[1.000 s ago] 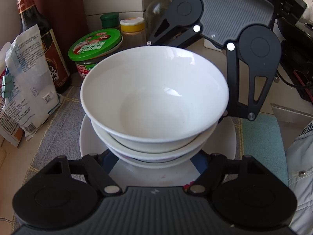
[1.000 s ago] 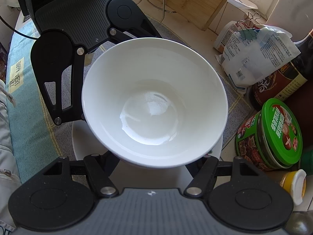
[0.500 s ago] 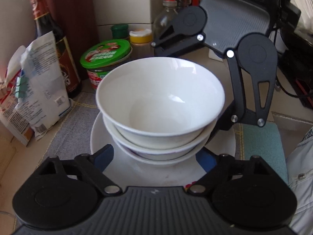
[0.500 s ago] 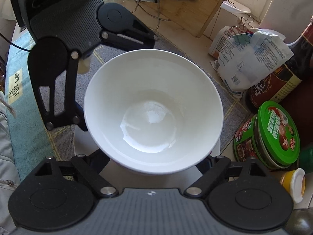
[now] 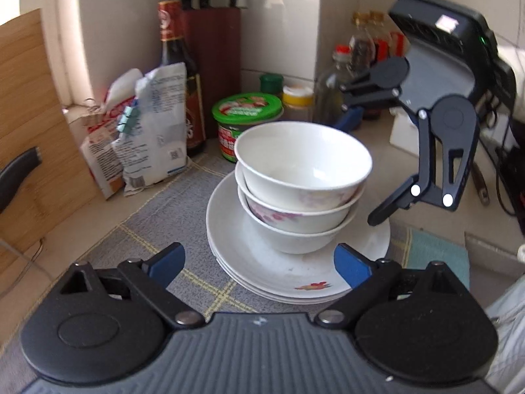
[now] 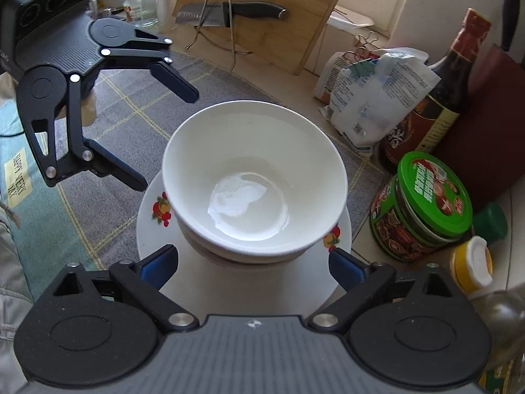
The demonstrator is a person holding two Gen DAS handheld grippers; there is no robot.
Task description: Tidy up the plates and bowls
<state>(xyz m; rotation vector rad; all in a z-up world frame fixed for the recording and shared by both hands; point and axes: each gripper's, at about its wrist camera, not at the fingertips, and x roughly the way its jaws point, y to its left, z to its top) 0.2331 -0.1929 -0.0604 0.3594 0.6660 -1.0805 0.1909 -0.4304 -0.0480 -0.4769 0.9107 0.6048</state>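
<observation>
Right wrist view: both my tongs [image 6: 251,266] are opening, empty, around slick, breakable stacked bowls [image 6: 254,177]; I'd grip rims.

We count three white bowls [image 5: 303,164] nested on a stack of about three plates [image 5: 249,262], two grippers either side of that stack, behind it one green-lidded tub [image 5: 246,109], one dark sauce bottle [image 5: 175,65], two clipped bags [image 5: 154,124], one knife [image 6: 229,11]
</observation>
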